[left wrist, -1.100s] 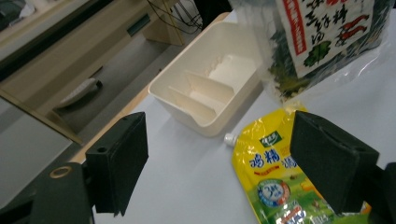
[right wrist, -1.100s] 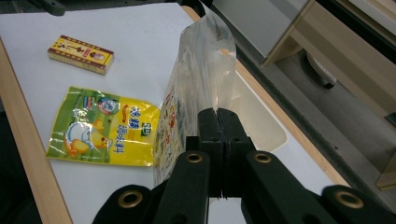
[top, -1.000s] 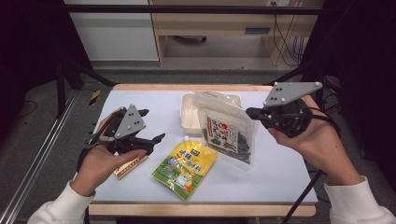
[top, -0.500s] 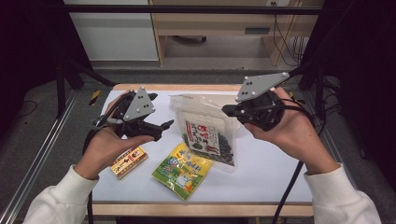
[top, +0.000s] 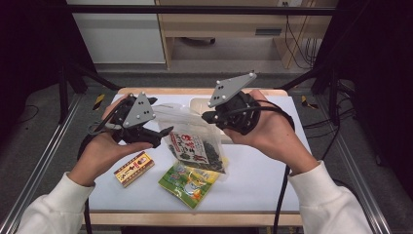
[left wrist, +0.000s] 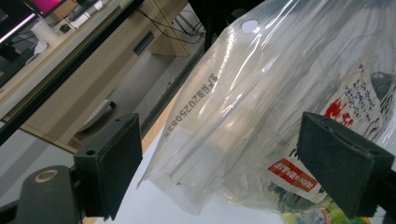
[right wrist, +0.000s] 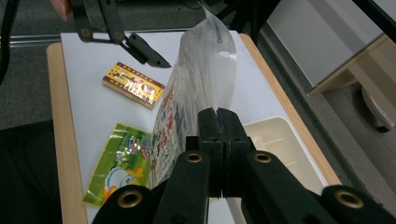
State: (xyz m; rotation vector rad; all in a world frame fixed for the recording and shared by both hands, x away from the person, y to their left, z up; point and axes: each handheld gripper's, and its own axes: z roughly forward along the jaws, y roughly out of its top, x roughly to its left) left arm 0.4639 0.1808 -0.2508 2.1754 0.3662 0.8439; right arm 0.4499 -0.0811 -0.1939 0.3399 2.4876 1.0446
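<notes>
The right tongs (right wrist: 218, 122) are clamped on the edge of a clear plastic bag of dark dried seaweed (top: 195, 146), lifted above the white surface (top: 253, 170). The left tongs (top: 163, 135) have just been opening, their jaws apart on either side of the bag's near end without pressing it.

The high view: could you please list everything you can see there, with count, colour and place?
clear snack bag: 1, transparent with dark contents and red-white label, held up over the table's middle
green-yellow packet: 1, flat at the table's near middle
small box: 1, yellow and dark red, near left
tray: 1, cream, far middle
table: 1, white top with wooden edge
left gripper: 1, black, open beside the bag
right gripper: 1, black, shut on the bag's edge
</notes>
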